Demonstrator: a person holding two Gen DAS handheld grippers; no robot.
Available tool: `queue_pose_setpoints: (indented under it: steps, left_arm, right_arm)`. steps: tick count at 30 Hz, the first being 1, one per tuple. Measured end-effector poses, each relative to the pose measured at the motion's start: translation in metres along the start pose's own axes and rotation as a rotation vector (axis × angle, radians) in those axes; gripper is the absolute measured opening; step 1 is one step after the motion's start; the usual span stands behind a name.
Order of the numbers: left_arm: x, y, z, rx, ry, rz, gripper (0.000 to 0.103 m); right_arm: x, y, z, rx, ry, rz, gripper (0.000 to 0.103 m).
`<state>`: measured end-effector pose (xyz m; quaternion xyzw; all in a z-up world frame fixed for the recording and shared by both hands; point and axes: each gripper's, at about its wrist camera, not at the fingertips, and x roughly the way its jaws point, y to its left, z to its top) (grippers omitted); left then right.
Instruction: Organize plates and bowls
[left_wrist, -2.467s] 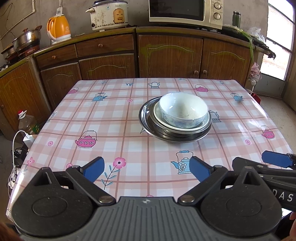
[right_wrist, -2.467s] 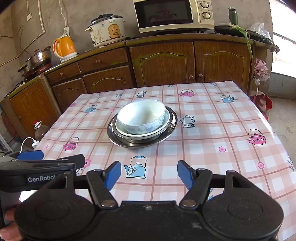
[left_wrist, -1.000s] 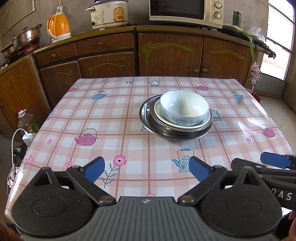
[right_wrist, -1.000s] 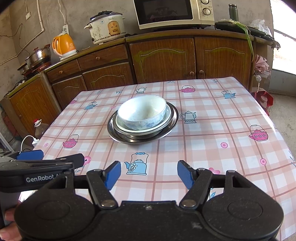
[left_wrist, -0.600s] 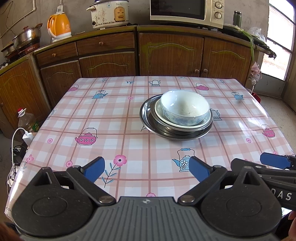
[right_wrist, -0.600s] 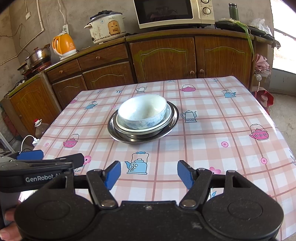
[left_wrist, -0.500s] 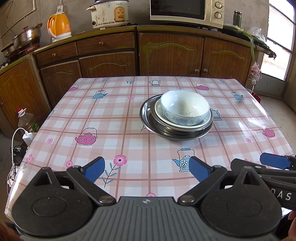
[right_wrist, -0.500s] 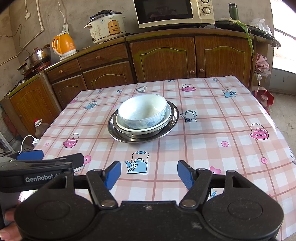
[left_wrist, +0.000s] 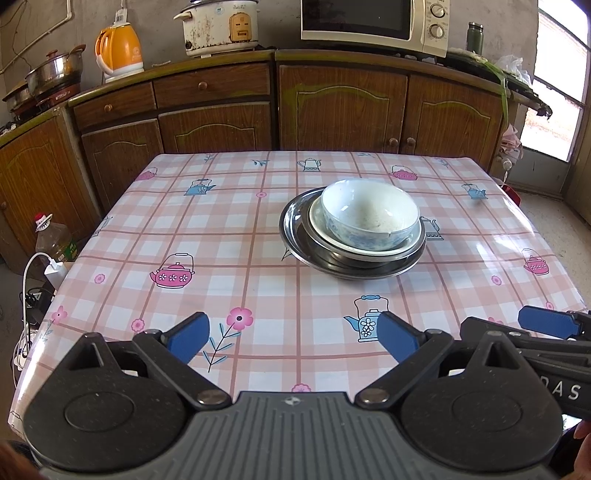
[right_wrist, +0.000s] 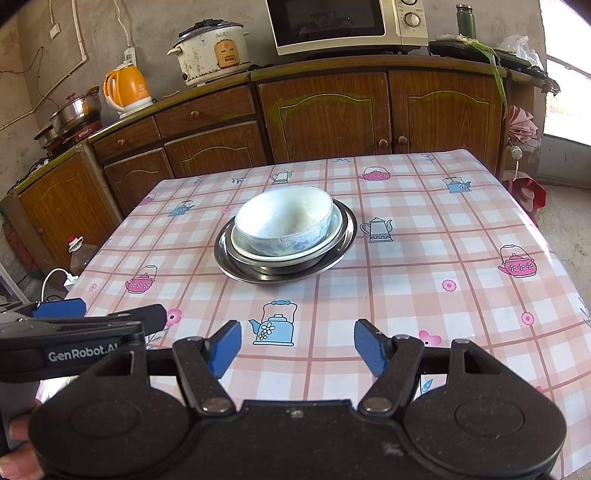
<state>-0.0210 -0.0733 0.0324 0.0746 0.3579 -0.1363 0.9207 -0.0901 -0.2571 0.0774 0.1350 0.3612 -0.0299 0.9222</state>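
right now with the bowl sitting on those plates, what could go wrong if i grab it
The bowl sits off-centre on the white plate, toward one side, so a sideways nudge may tip it or drag the plate across the metal plate.

Its rim looks chipped at the front, and pinching there could break it further.

The glossy tablecloth may let the whole stack slide, so the open right hand-held gripper and left hand-held gripper should lift straight up.

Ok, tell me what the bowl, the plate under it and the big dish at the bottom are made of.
Bowl: likely glazed ceramic, glossy white with a faded blue pattern and a chip in the near rim.
Plate: probably ceramic too, plain glossy white.
Dish: metal, seemingly stainless steel, silvery with mirror-like reflections.
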Motion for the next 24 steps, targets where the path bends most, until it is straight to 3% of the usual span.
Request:
queue_pose_setpoints:
  steps: [24]
  left_arm:
    - [0.0013, 0.0027, 0.0002, -0.008, 0.005, -0.009, 0.099]
  right_arm:
    - [0.0009, 0.0034, -0.0052, 0.001, 0.006, 0.0, 0.081]
